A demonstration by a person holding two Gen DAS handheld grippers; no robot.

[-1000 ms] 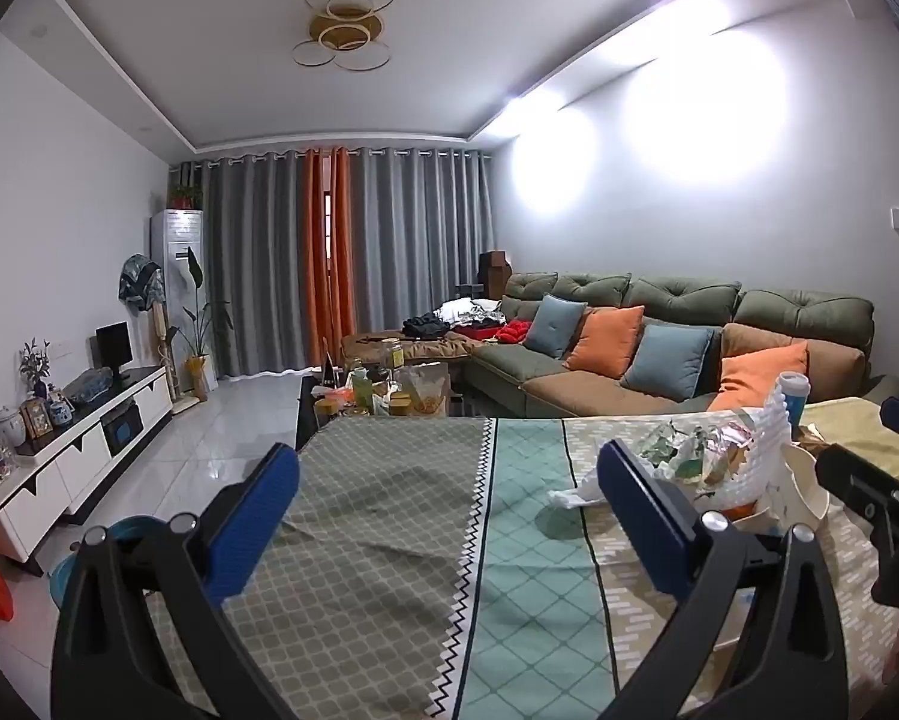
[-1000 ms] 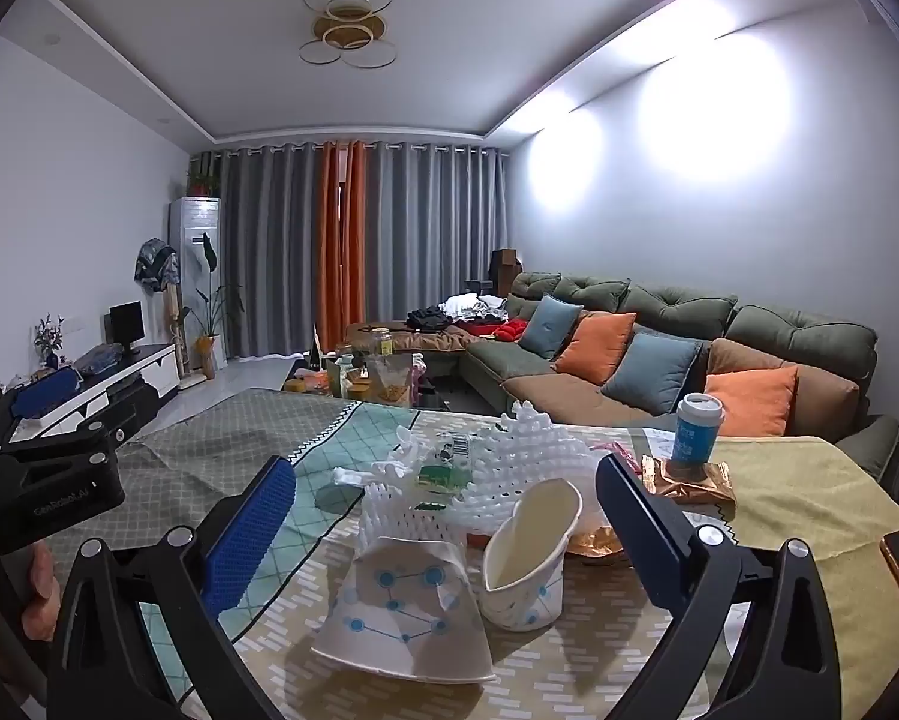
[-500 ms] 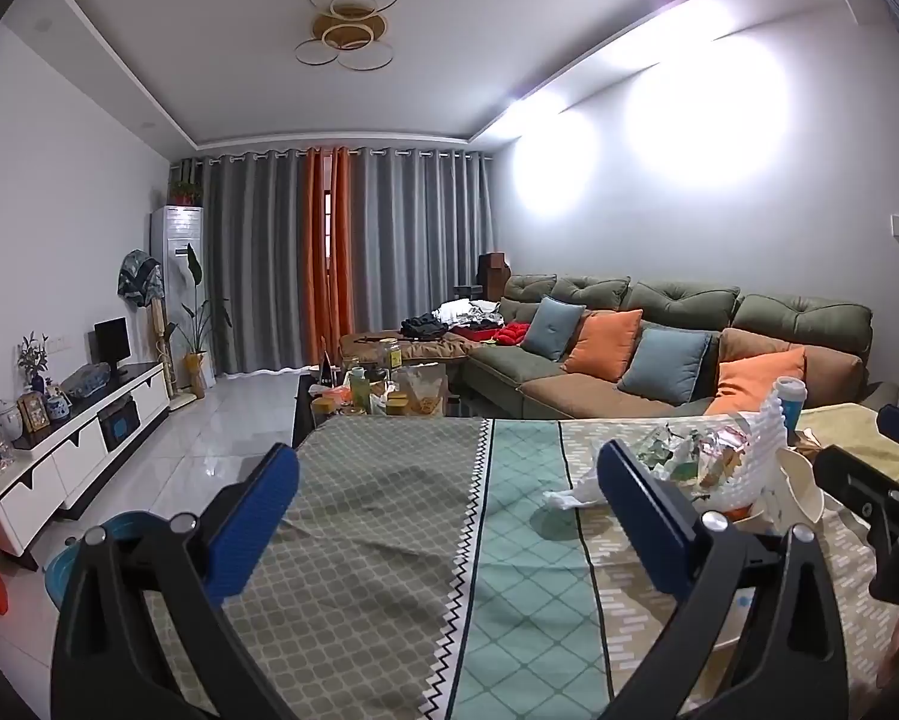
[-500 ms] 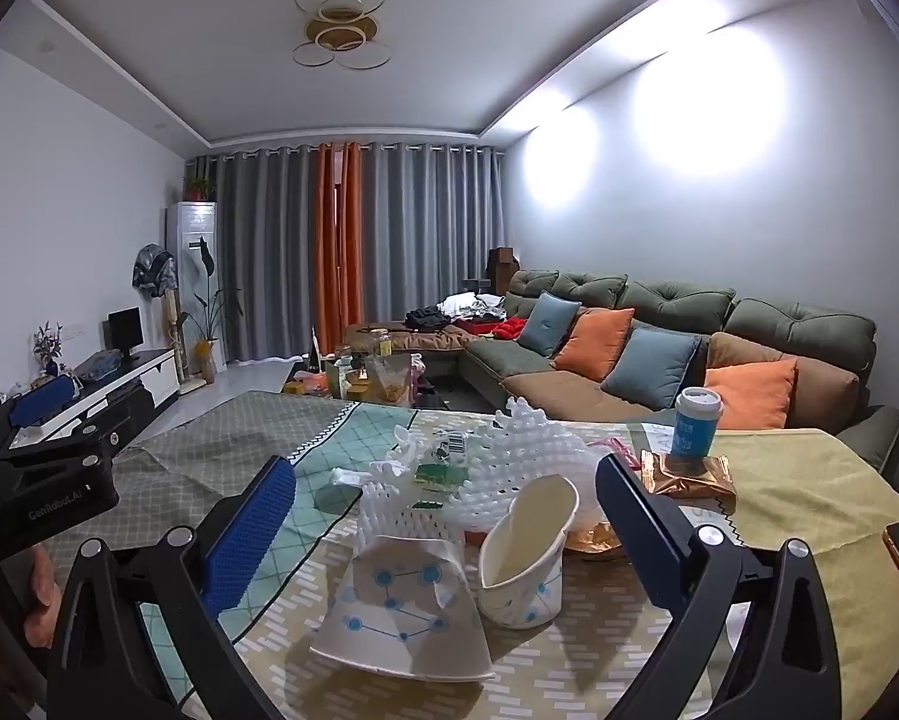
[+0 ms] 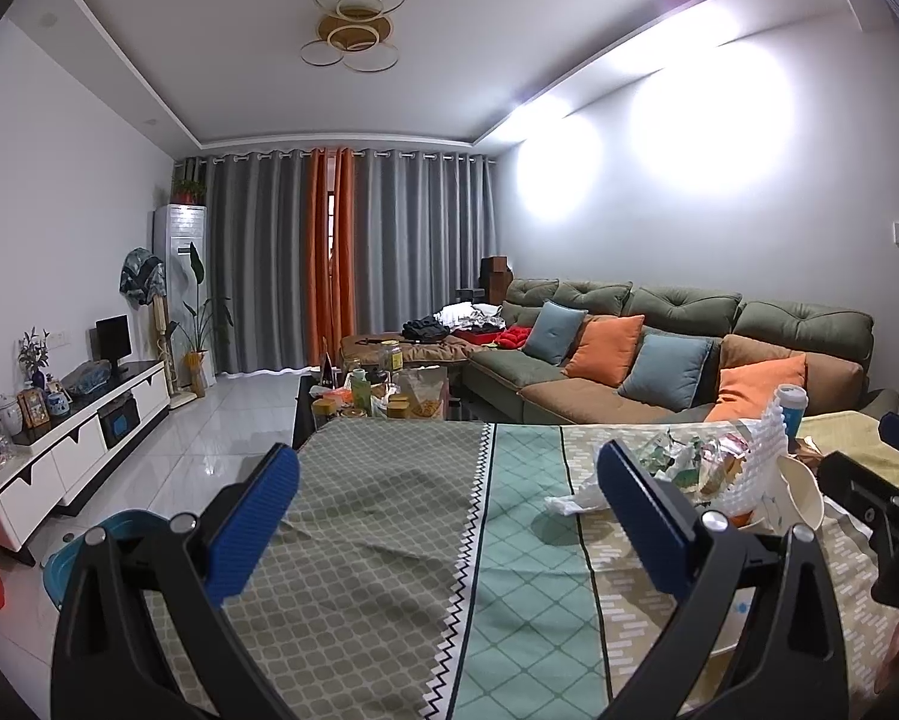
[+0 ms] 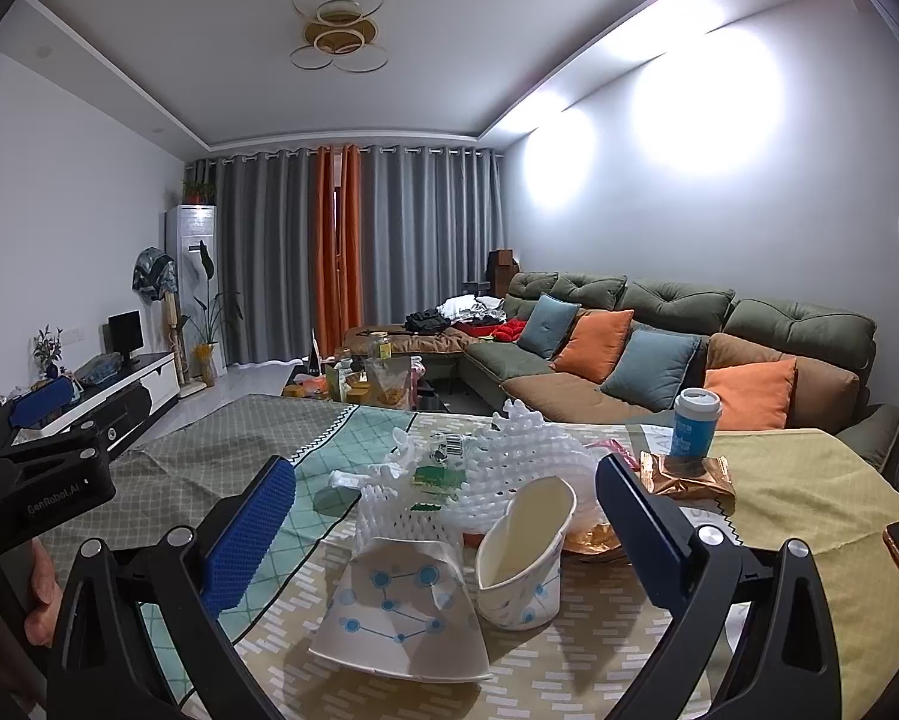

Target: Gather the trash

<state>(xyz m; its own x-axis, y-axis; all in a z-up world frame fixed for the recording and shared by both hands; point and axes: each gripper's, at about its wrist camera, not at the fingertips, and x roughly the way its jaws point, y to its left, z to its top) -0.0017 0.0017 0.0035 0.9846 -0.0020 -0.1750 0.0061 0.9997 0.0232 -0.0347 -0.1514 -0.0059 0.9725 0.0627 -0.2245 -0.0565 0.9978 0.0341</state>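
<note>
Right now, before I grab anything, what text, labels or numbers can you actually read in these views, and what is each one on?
"GenRobot.AI": printed in pale letters on the black body of the left gripper, as seen from the right wrist view.
Barcode label on a wrapper under the white foam netting: bars visible, digits too small to read.
Blue cup with white lid: markings on its side, too blurred to read.
Flattened paper cup: only blue dot-and-line pattern, no words.
</note>
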